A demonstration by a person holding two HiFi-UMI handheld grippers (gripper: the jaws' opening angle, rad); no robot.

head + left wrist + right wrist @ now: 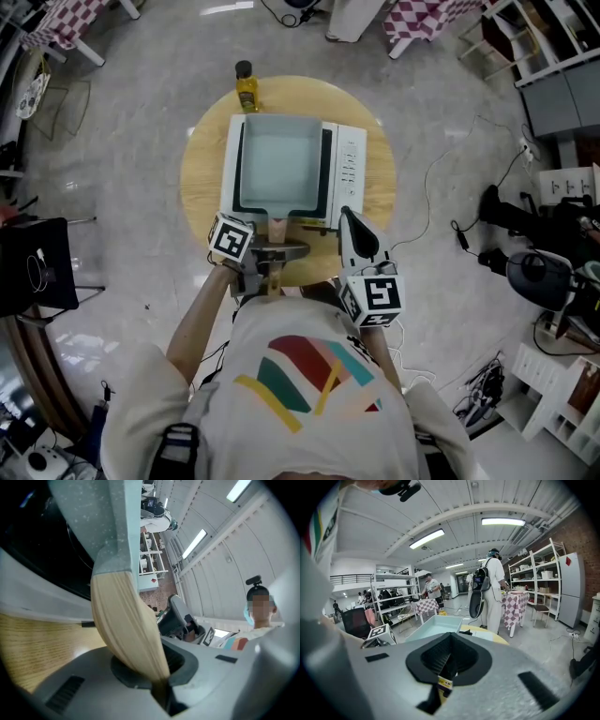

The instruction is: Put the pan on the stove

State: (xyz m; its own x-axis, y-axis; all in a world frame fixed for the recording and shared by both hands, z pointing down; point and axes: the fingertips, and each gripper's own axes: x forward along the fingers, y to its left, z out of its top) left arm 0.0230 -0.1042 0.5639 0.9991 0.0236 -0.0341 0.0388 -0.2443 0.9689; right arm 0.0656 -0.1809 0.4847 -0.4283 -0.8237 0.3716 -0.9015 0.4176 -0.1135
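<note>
A pale blue-green square pan (277,164) sits on the white stove (349,164) on a round wooden table (202,178). Its wooden handle (278,228) points toward me. My left gripper (272,253) is shut on the end of that handle. In the left gripper view the handle (124,620) runs down between the jaws of the left gripper (159,679), with the pan's wall (98,517) above. My right gripper (345,217) hovers at the stove's near right corner, shut and holding nothing. In the right gripper view the right gripper (449,660) points toward the pan (433,627).
A yellow oil bottle (246,89) stands at the table's far edge. A black chair (37,262) is on the left, and cables and gear (525,267) lie on the floor to the right. A person with a backpack (490,588) stands beyond the table near checkered tables.
</note>
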